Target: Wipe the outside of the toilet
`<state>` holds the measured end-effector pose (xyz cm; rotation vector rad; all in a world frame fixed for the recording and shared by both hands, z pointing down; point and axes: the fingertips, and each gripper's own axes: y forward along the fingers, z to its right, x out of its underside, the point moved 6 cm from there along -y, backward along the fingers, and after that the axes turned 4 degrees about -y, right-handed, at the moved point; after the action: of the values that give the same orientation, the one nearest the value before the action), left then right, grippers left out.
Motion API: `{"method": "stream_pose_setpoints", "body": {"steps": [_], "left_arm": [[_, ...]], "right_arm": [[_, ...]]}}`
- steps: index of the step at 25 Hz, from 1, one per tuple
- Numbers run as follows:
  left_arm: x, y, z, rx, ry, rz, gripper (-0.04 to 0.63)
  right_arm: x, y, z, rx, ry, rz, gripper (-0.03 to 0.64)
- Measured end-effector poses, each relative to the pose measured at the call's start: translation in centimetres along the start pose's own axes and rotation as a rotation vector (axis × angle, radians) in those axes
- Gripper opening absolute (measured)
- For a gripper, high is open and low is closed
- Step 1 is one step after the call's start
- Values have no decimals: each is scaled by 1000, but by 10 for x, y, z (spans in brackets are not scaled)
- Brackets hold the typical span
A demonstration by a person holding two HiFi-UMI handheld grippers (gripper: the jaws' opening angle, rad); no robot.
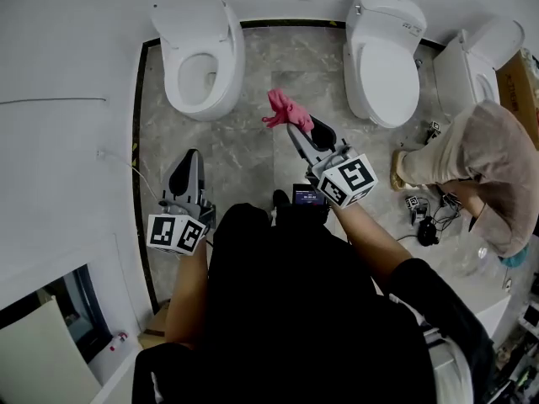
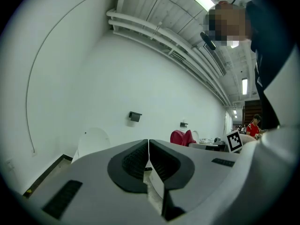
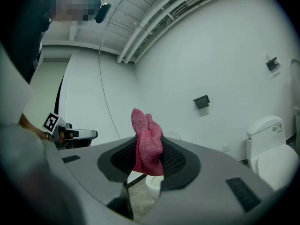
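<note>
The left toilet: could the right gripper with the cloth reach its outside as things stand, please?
Probably yes. The right gripper, shut on the cloth, hangs over the floor beside the left toilet, and nothing shows between them.

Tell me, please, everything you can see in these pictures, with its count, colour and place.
toilets: three, white, in a row along the far wall; left one lid up, middle one lid shut, right one partly hidden
cloth: one, pink, above the floor between the left and middle toilets
floor: grey marbled tile
wall holders: two, black, on the white wall
second person: one, beige clothes, crouched by the right toilet
left tool: grey and black, jaws together, empty, low at left
right tool: grey and black, jaws closed on the cloth
wearer's torso: black clothes, bottom centre
</note>
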<state>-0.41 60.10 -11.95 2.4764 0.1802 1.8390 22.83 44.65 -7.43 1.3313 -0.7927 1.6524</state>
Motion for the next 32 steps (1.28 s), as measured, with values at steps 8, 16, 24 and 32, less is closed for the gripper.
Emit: {"method": "stream_pose_setpoints", "body": {"steps": [8, 16, 24, 32], "left_arm": [[-3, 74, -35, 59, 25, -38, 21], [-17, 181, -123, 81, 79, -107, 20], [-41, 305, -190, 154, 69, -147, 21], [-8, 402, -232, 138, 82, -206, 21]], "right_arm": [[12, 52, 44, 19, 20, -30, 144], [9, 152, 111, 152, 44, -54, 144], [-2, 251, 172, 207, 26, -100, 144], [19, 335, 245, 219, 0, -141, 144]]}}
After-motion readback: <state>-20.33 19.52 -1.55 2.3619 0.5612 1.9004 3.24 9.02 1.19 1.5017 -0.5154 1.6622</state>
